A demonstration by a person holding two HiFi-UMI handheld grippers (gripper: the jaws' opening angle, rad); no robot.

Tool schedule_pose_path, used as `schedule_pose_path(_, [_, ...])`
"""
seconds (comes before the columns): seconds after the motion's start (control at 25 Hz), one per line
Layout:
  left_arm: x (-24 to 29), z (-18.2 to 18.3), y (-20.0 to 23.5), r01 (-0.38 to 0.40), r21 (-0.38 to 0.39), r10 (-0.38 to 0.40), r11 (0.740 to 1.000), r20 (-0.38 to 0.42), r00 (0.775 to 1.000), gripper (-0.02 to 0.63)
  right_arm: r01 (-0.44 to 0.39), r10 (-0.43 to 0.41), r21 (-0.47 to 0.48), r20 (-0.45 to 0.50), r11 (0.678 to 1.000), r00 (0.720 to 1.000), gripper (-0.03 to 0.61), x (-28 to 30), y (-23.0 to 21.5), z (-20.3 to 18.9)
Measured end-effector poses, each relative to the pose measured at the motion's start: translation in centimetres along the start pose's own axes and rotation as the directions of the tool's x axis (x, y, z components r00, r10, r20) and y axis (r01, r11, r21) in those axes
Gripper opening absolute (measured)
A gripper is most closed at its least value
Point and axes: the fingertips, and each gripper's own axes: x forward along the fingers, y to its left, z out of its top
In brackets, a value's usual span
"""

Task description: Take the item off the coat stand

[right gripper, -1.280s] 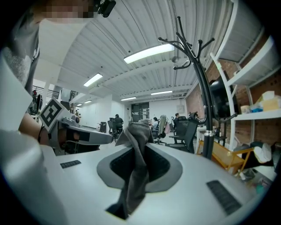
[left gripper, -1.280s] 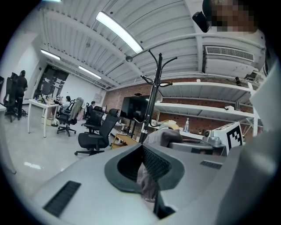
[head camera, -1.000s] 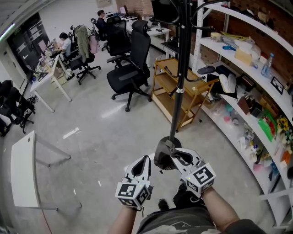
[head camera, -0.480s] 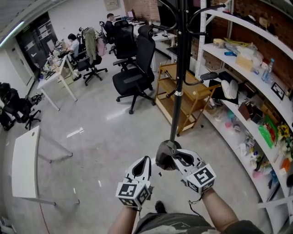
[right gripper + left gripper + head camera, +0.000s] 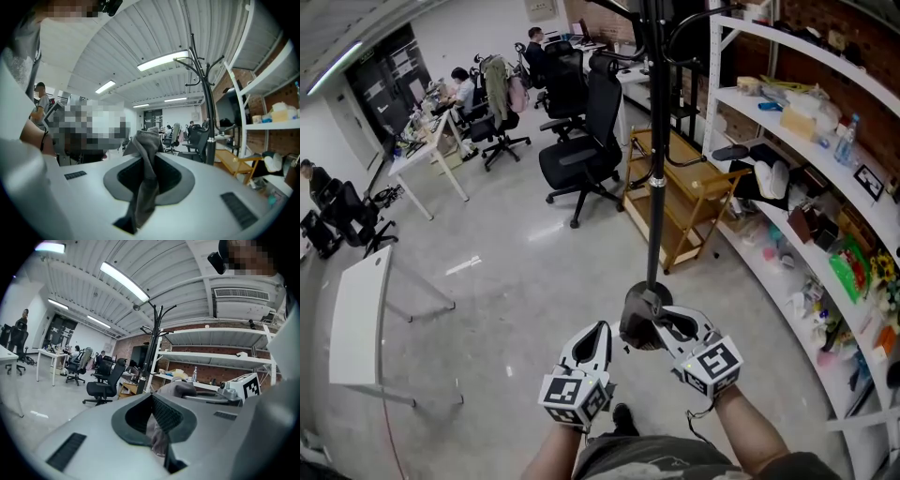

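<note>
left gripper (image 5: pixel 598 330) and right gripper (image 5: pixel 652 323) had pale grey shells with dark ribbed pads (image 5: pixel 168 414); each carried a cube (image 5: pixel 712 362) of black-and-white square markers; the person wore an olive-grey top (image 5: pixel 656 461)

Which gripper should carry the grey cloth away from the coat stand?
Probably the right: the right gripper is shut on the grey cloth, while the left gripper only sits beside it.

text: none legible | labels: none | brands: none | numbers: none | signs: none
</note>
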Motion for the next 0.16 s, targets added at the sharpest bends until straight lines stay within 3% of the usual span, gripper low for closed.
schedule_pose_path(0.16, [-0.8,-0.8,-1.6,0.001,-0.011,-0.001,1.000,0.000,1.000,0.008,0.009,-0.009,-0.003,-0.006,1.000,1.000,0.051,-2.0,0.1,-0.4])
